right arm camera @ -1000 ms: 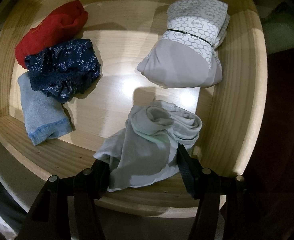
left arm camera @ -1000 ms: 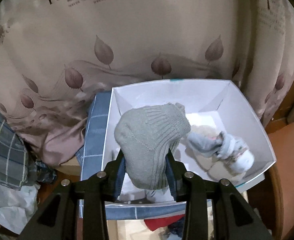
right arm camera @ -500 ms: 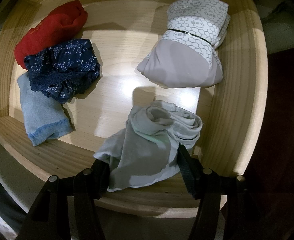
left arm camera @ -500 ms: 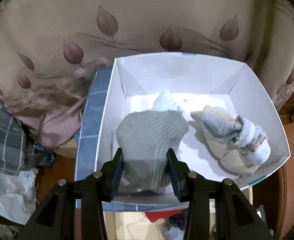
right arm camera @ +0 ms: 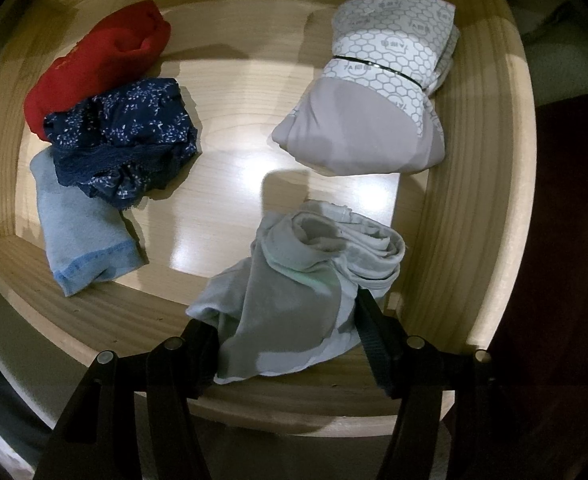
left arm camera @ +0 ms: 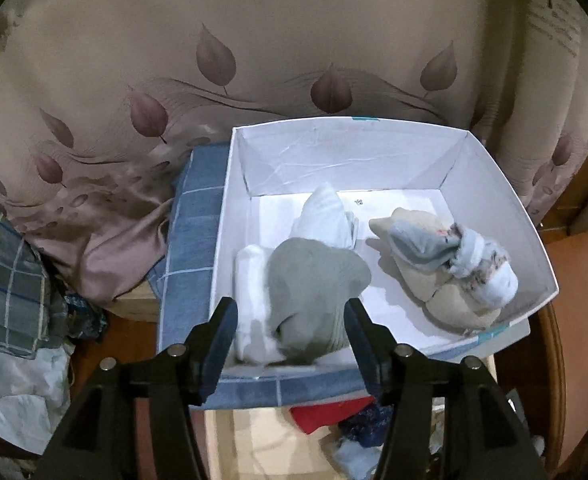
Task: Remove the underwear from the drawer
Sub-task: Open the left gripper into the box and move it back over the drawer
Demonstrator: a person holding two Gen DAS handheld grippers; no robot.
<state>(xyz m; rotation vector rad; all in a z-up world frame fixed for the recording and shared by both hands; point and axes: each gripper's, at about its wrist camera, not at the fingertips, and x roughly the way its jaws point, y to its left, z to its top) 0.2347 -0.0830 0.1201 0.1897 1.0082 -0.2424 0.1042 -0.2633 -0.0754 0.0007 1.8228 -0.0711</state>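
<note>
Left gripper (left arm camera: 291, 326) opening over white box (left arm camera: 498, 184), grey ribbed piece (left arm camera: 314, 280) loose between jaws beside white and beige-blue bundles. Right gripper (right arm camera: 287, 334) closed on pale grey underwear (right arm camera: 294, 292) at front of wooden drawer (right arm camera: 474, 208). Further in: red, navy, light blue, taupe pieces.

In the drawer (right arm camera: 474, 208), 3 garments (right arm camera: 109, 148) lie left, 2 bundles (right arm camera: 374, 112) right, well apart.

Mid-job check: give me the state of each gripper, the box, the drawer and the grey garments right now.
left gripper: jaws opening, grey knit piece between them
grey knit piece: lying in the box
white box: open-topped
right gripper: around the pale grey underwear
pale grey underwear: crumpled, in drawer
drawer: open
</note>
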